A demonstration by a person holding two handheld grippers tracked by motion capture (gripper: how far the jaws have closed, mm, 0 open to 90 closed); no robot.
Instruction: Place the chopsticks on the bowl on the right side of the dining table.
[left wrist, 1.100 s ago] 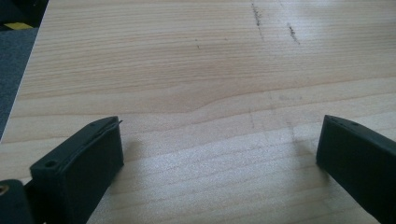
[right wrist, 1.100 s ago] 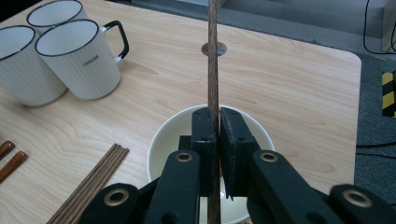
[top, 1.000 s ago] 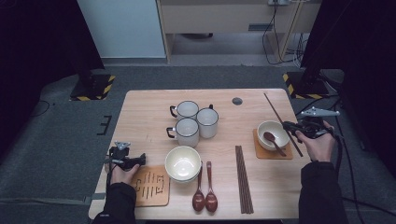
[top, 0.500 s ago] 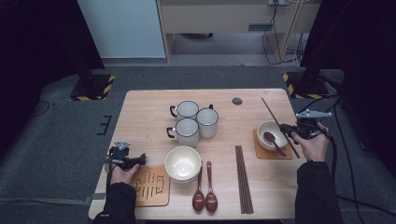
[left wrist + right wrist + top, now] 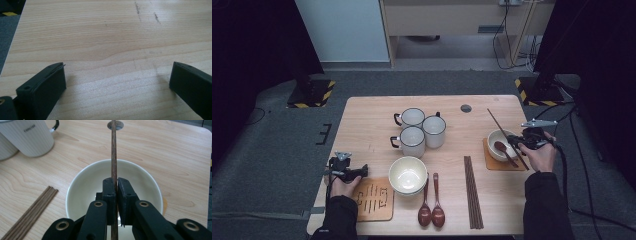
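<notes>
in the right gripper view, at the lower centre of the frame, the right gripper [image 5: 114, 185] has its jaws pressed together on a single chopstick [image 5: 114, 150], which runs straight up the middle of the frame, above the white bowl [image 5: 82, 180] and toward the upper edge. in the high view the same chopstick [image 5: 504, 135] slants across the right of the frame, above the bowl [image 5: 492, 140] that holds a brown spoon [image 5: 502, 149] and stands on a coaster [image 5: 492, 162]. the chopstick is judged to be light, stiff and thin; its smooth round shaft can roll or pivot between flat pads, so the grip belongs near mid-length, square across the shaft, with steady pressure. the bowl looks like ceramic and is likely to chip if struck, so lower the stick slowly. the remaining chopsticks [image 5: 473, 192] lie bundled in the lower centre-right of the high view. the left gripper [image 5: 117, 80] has its jaws spread wide above the bare table [image 5: 100, 37], holding nothing, at the lower left of the high view beside a second coaster [image 5: 373, 199].
</notes>
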